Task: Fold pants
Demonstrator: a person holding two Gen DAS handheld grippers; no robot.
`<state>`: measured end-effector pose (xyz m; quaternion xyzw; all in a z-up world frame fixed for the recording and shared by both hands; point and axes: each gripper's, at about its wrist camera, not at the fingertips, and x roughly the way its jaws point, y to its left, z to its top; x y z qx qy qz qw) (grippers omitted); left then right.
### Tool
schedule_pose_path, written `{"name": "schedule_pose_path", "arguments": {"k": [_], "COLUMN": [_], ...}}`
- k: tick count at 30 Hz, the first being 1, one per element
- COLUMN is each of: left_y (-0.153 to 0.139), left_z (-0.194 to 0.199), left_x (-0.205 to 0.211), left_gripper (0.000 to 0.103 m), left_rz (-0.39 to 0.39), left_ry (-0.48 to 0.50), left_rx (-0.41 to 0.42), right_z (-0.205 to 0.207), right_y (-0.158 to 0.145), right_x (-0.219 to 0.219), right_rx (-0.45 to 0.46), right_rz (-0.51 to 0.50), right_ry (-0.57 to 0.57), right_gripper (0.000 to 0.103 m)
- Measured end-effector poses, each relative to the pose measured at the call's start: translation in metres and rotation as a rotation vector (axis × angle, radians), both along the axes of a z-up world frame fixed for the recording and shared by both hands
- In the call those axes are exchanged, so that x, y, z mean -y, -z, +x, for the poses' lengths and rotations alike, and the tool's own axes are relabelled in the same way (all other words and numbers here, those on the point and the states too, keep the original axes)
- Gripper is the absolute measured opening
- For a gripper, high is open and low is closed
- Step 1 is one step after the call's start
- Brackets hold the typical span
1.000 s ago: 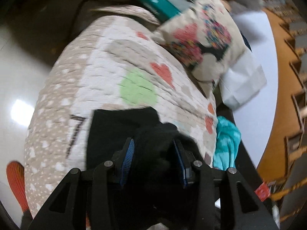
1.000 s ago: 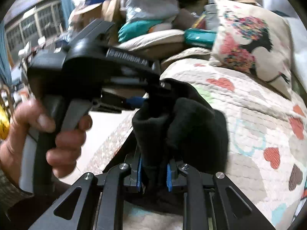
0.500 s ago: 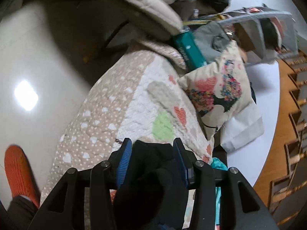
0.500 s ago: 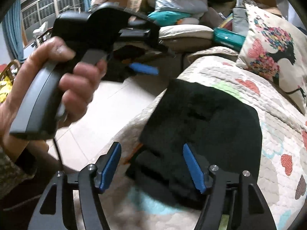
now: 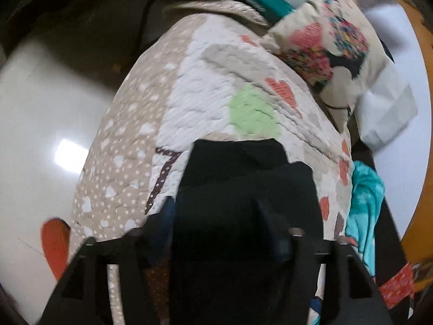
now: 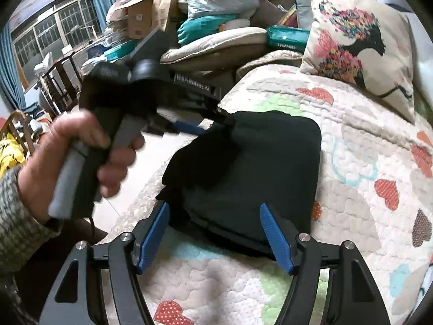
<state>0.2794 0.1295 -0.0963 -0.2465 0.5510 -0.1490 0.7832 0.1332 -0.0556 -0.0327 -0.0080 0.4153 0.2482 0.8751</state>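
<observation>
I am looking over a quilt (image 6: 351,146) printed with hearts and clouds, and the black pants (image 6: 249,178) are lying on it as a folded bundle near its left edge. A floral cushion (image 6: 360,46) is leaning at the far end of the quilt, well apart from the pants, and a teal packet (image 6: 286,40) is sitting just beside it against a pale padded seat. Beyond that, cardboard boxes (image 6: 143,16) and bags are piling up toward the windows. In the left wrist view a turquoise cloth (image 5: 365,197) is hanging off the quilt's right side, and glossy floor (image 5: 40,124) is showing on the left.

I am holding the right gripper (image 6: 213,237) with its jaws spread wide, gripping nothing; the near edge of the pants is lying between the blue pads (image 6: 153,237), and I cannot tell whether either pad is touching the cloth. The left gripper (image 6: 205,124), seen from the right wrist camera in the person's hand (image 6: 78,159), is reaching over the far left corner of the bundle, its tip right at the fabric. From its own camera the left gripper (image 5: 216,216) is sitting low over the pants (image 5: 238,189), which are filling the space between the blurred fingers; I cannot tell whether those jaws are pinching the cloth or merely straddling it.
</observation>
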Motion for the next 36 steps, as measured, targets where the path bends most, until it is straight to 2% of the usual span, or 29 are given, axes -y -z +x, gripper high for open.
{"name": "schedule_pose_path", "arguments": {"k": [2, 4, 7, 10, 12, 14, 16, 17, 21, 25, 31, 36], "left_y": [-0.002, -0.017, -0.057, -0.098, -0.116, -0.130, -0.144, -0.152, -0.180, -0.201, -0.207, -0.206], "left_z": [-0.002, -0.012, -0.047, -0.108, -0.146, -0.181, -0.206, -0.218, -0.247, -0.277, -0.295, -0.293], "left_x": [-0.008, -0.012, -0.020, -0.035, -0.048, -0.065, -0.082, -0.090, -0.097, -0.094, -0.091, -0.080], "left_gripper": [0.064, 0.064, 0.064, 0.064, 0.064, 0.064, 0.064, 0.064, 0.064, 0.064, 0.064, 0.064], "left_rz": [-0.048, -0.034, 0.073, 0.181, 0.244, 0.287, 0.269, 0.252, 0.285, 0.280, 0.290, 0.286], "left_ry": [-0.023, -0.030, -0.053, -0.114, -0.165, -0.246, -0.328, -0.359, -0.405, -0.402, -0.406, -0.371], "left_rx": [-0.011, 0.040, 0.173, 0.294, 0.316, 0.319, 0.327, 0.343, 0.394, 0.451, 0.468, 0.465], "right_z": [-0.002, -0.003, 0.003, 0.021, 0.035, 0.050, 0.065, 0.070, 0.069, 0.071, 0.061, 0.053], "right_y": [-0.005, -0.012, -0.020, -0.029, -0.032, -0.030, -0.023, -0.016, 0.003, 0.009, 0.000, -0.003], "right_x": [-0.002, 0.002, 0.008, 0.012, 0.018, 0.030, 0.048, 0.055, 0.073, 0.094, 0.102, 0.097], "right_rx": [0.011, 0.015, -0.010, -0.016, -0.006, -0.037, -0.108, -0.129, -0.108, -0.117, -0.024, 0.002], "right_rz": [-0.002, 0.023, 0.047, 0.011, -0.003, 0.046, 0.157, 0.170, 0.033, 0.007, -0.094, -0.113], "right_ry": [-0.011, -0.025, -0.062, -0.126, -0.121, -0.068, 0.031, 0.075, 0.189, 0.312, 0.340, 0.318], "right_gripper": [0.074, 0.074, 0.074, 0.074, 0.074, 0.074, 0.074, 0.075, 0.074, 0.074, 0.074, 0.074]}}
